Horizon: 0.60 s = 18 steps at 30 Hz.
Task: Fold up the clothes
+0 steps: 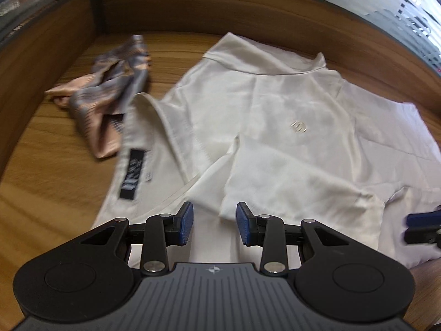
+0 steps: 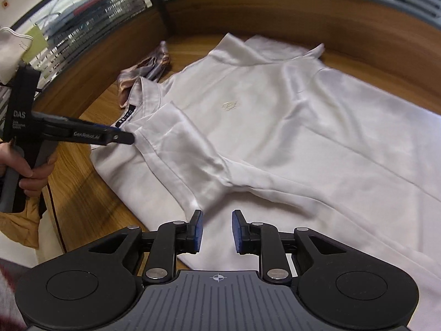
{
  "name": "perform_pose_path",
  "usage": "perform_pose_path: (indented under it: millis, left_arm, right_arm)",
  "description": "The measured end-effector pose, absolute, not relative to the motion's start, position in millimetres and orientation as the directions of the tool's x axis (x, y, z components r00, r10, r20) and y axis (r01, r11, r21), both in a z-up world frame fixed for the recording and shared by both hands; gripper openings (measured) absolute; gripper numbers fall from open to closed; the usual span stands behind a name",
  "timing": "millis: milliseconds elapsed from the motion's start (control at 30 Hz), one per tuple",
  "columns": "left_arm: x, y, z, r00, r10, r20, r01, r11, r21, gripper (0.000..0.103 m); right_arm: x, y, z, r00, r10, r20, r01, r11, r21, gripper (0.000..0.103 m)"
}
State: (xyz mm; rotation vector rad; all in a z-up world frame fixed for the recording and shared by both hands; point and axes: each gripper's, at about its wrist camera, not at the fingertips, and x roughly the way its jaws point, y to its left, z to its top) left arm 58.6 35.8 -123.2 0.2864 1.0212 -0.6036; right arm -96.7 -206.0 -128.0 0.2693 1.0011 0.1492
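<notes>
Left wrist view. White shirt (image 1: 275,127), spread on the wooden desk (image 1: 49,182), small chest logo up; one sleeve (image 1: 289,176) is folded in across the body, probably the first step of the fold. Collar with its dark label (image 1: 132,173) lies at the left, hem away to the right, so the long axis runs left to right. Left gripper (image 1: 214,224): jaws apart, nothing between them, hovering over the near edge of the cloth. A crumpled pink-and-grey cloth (image 1: 110,96) sits just beyond the collar, apparently waiting its turn. The tip of the right gripper shows at the right edge.

Right wrist view. The same shirt (image 2: 303,143) fills the desk (image 2: 82,193); collar at the left, body stretching to the right. Right gripper (image 2: 217,231): jaws apart and empty, above the near hem side. The left gripper (image 2: 129,138), held in a hand (image 2: 35,171), points at the cloth near the folded sleeve's cuff; from here its jaws cannot be judged. Both tools seem placed to take the near edge.
</notes>
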Motion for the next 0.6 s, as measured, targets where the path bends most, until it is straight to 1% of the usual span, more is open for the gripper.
perform_pose_path:
  millis: [67, 100, 133, 200, 233, 267, 333, 400, 433, 467, 500, 600]
  left_arm:
    - [61, 30, -126, 0.373, -0.344, -0.862, 0.602, 0.796, -0.057, 0.039]
    - [62, 27, -127, 0.371, -0.347, -0.861, 0.607, 0.793, -0.059, 0.039]
    - [63, 24, -128, 0.368, -0.351, -0.861, 0.611, 0.790, -0.061, 0.039]
    - [64, 23, -127, 0.373, -0.362, -0.854, 0.610, 0.790, -0.068, 0.034]
    - [65, 23, -126, 0.372, -0.369, -0.852, 0.610, 0.789, -0.076, 0.017]
    - [64, 23, -124, 0.372, -0.372, -0.850, 0.607, 0.791, -0.081, 0.005]
    - [61, 26, -118, 0.382, -0.384, -0.840, 0.600, 0.795, -0.091, 0.003]
    - [58, 31, -111, 0.380, -0.391, -0.838, 0.591, 0.800, -0.105, 0.003]
    - [55, 34, -108, 0.377, -0.393, -0.839, 0.583, 0.804, -0.114, 0.003]
    - [53, 37, -105, 0.374, -0.394, -0.840, 0.575, 0.809, -0.123, 0.002]
    - [51, 39, -102, 0.369, -0.390, -0.844, 0.566, 0.814, -0.129, 0.002]
    - [44, 47, -96, 0.347, -0.376, -0.859, 0.541, 0.829, -0.144, 0.002]
  right_arm:
    - [-87, -202, -135, 0.520, 0.253, -0.816, 0.004, 0.954, 0.299, 0.028]
    - [-83, -201, -139, 0.513, 0.257, -0.819, 0.007, 0.953, 0.304, 0.034]
    - [-80, -201, -142, 0.507, 0.262, -0.821, 0.012, 0.951, 0.310, 0.037]
    - [-75, -202, -148, 0.494, 0.277, -0.824, 0.022, 0.943, 0.331, 0.037]
    - [-73, -202, -151, 0.488, 0.286, -0.825, 0.027, 0.939, 0.342, 0.036]
    - [-72, -202, -154, 0.482, 0.296, -0.825, 0.032, 0.935, 0.354, 0.036]
    - [-70, -203, -158, 0.473, 0.316, -0.822, 0.044, 0.924, 0.380, 0.036]
    - [-69, -205, -160, 0.473, 0.328, -0.818, 0.048, 0.917, 0.396, 0.034]
    - [-69, -206, -161, 0.475, 0.332, -0.815, 0.048, 0.915, 0.401, 0.026]
    - [-69, -207, -161, 0.476, 0.336, -0.812, 0.047, 0.913, 0.405, 0.013]
    - [-68, -207, -160, 0.477, 0.339, -0.811, 0.042, 0.913, 0.406, 0.009]
    - [-67, -209, -155, 0.479, 0.346, -0.806, 0.026, 0.913, 0.407, 0.007]
